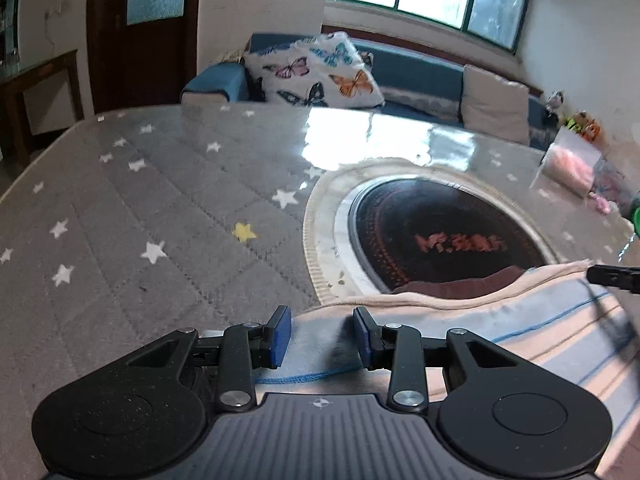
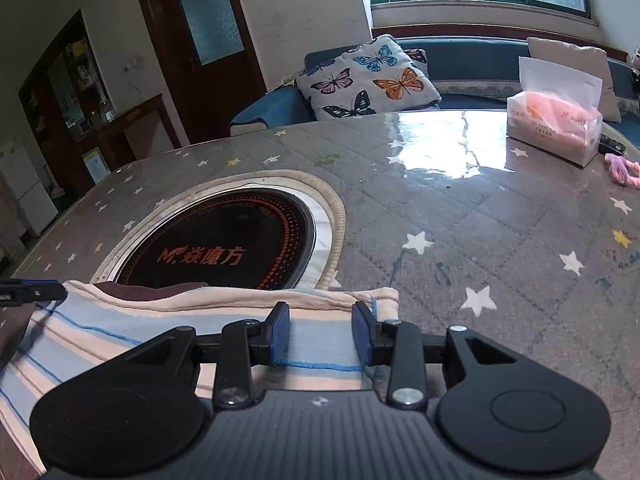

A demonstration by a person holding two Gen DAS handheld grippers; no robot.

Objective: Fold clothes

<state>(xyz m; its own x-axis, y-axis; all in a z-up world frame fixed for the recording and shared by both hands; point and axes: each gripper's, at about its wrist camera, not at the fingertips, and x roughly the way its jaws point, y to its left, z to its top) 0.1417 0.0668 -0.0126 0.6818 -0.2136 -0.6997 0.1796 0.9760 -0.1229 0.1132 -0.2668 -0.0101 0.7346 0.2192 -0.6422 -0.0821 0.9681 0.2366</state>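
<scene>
One round table (image 2: 460, 208), covered in a grey quilted cloth with white and yellow stars under clear glossy plastic. One black round heater plate (image 2: 224, 244) with orange lettering is set into its middle, ringed by cream trim.

One striped garment (image 2: 120, 336), pale blue, pink and cream with thin blue lines, lies flat at the near edge of the table, its far hem overlapping the rim of the heater plate. A dark maroon layer shows at that hem; whether it is lining or a second piece is hard to say.

Two grippers. Left gripper (image 1: 322, 338): blue pads apart, over the garment's left part, nothing pinched. Right gripper (image 2: 320, 334): blue pads apart, cloth lying between and under them near the garment's right corner, not pressed.

One tissue pack (image 2: 554, 124), pink and white, stands at the far right of the table. One butterfly-print cushion (image 2: 368, 76) rests on one blue sofa (image 2: 472, 60) behind.
</scene>
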